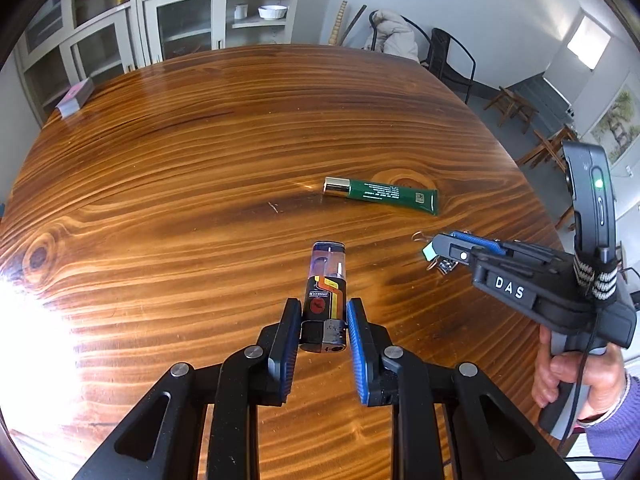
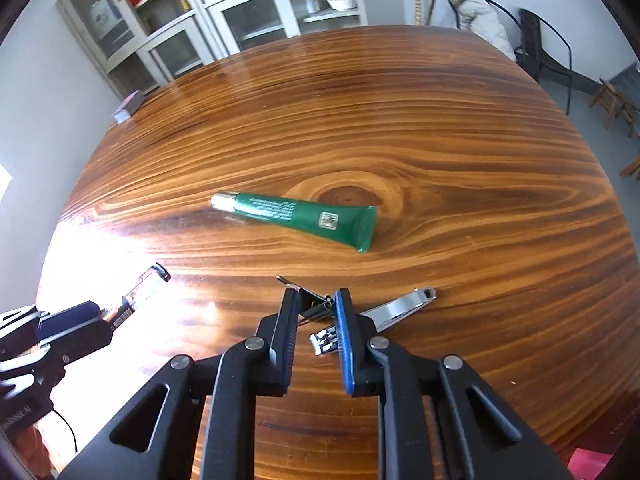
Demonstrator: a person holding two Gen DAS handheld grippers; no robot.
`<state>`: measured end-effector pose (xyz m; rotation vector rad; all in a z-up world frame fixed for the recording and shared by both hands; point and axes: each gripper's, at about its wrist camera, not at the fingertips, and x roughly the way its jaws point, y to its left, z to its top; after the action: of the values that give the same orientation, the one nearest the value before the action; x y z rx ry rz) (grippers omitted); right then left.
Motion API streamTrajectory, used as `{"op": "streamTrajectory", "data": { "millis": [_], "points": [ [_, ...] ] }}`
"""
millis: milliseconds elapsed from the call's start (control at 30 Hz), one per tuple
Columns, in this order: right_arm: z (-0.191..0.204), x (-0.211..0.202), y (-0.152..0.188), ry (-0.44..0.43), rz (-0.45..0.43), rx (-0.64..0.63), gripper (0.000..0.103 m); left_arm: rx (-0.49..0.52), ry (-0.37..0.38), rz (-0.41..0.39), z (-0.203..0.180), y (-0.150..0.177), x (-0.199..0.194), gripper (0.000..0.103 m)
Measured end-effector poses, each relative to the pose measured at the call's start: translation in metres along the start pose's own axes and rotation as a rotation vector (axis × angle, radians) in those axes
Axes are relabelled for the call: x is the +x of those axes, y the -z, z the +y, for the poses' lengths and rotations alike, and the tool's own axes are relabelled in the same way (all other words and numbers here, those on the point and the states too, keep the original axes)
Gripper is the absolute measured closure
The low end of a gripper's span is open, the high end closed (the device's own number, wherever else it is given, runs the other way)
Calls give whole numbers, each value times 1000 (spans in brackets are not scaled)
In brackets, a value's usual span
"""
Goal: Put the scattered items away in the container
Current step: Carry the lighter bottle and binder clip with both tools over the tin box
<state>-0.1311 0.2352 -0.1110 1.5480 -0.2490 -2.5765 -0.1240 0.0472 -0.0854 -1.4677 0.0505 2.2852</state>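
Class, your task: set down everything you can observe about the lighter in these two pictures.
The lighter is a slim plastic one with a clear, slightly tinted tank at the far end, a black label with red, yellow and orange markings around its middle, and a metal head with a black base nearest the camera. It is clamped between the fingers of the left gripper, which is shut on its lower body, pointing away along them. It looks lifted above the wooden table. Only the pads touch it.

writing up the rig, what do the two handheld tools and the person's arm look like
Both tools are black linkage frames with silver pivot pins; each has one black pad and one blue ribbed finger. The right tool carries white "DAS" lettering, a dark device with a green light strapped on, and a thin black cable. The person's hand shows a purple sleeve and a bracelet.
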Motion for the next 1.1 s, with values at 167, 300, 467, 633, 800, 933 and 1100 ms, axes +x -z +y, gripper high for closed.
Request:
{"op": "streamTrajectory", "data": {
  "millis": [167,300,467,633,800,933,1100],
  "points": [
    [0,-18,10,-22,-34,-11,85,-7,-9,-6,-8,5,-9,78],
    [-5,-43,22,-42,-63,8,85,-4,-14,-11,-18,10,-18,78],
    [-20,-76,40,-55,-95,51,85,16,-10,-28,-40,17,-34,78],
    [-38,-116,65,-53,-135,88,85,48,14,-43,-73,24,-47,78],
    [-74,-156,93,-37,-159,144,85,92,49,-63,-119,29,-59,78],
    [-114,-189,119,4,-183,208,85,139,97,-68,-163,32,-63,78],
    [-162,-222,147,69,-205,277,85,212,173,-58,-230,37,-59,78]
  ]
}}
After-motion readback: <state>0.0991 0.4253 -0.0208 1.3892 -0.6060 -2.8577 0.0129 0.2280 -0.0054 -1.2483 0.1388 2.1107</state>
